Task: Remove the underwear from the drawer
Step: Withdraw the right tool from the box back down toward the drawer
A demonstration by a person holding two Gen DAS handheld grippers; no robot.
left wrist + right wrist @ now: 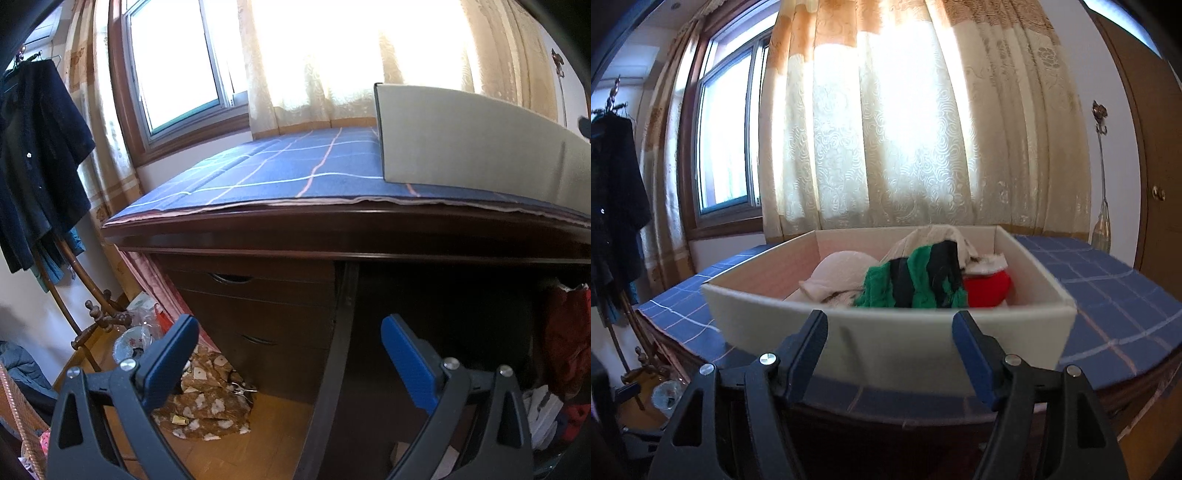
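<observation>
A: Where is the underwear sitting right now?

B: Most of it is lying in the white box (pixel 886 332) on the desk: a green and black piece (pixel 916 280) is heaped in the middle, a red piece (pixel 988 290) is touching it on the right, and pale pieces (pixel 842 273) are resting to the left and behind. More clothes (pixel 565 354) are showing at the far right of the left wrist view, red above and white below, under the desk (pixel 332 225). I am taking that to be the open drawer, though its walls are not showing.

A: What are the grippers doing?

B: The right gripper (pixel 890 350) is hanging in front of the box's near wall with its jaws standing wide and nothing between them. The left gripper (pixel 291 358) is pointing at the dark space under the desk, jaws also spread and carrying nothing.

A: So which step is this?

B: I am judging it as the gap between pieces: one load is lying in the box, and the next is waiting below.

A: And the next move?

B: It is calling for the right gripper to swing down toward the red and white pile, settle over one loose fold and pinch only that. The two small drawers (pixel 258 310) on the left are sitting shut.
</observation>
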